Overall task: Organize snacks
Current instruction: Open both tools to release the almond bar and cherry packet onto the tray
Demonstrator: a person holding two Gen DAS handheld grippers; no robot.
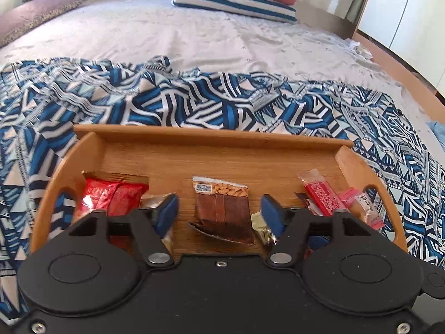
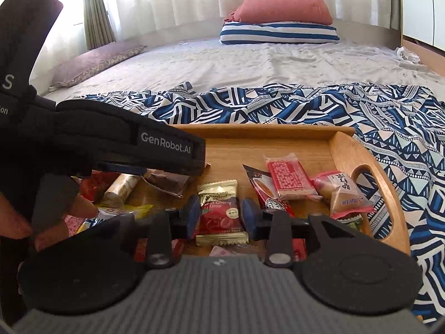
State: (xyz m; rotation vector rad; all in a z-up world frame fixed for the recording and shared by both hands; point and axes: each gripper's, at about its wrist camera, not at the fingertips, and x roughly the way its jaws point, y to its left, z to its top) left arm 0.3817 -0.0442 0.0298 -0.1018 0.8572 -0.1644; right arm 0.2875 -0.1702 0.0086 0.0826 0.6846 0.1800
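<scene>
A wooden tray with cut-out handles lies on a blue patterned cloth and holds several snack packets. My left gripper is open; a brown almond packet lies flat between its blue pads, which stand apart from it. A red packet sits to its left, a red bar and a pink-edged pastry packet to its right. My right gripper brackets a red-and-gold cherry drop packet, pads close beside its edges without squeezing it. The left gripper's black housing covers the tray's left part.
The blue patterned cloth spreads over a pale bedsheet. A striped pillow with a pink one on it lies at the far end, a mauve pillow at the left. A person's fingers show at the left edge.
</scene>
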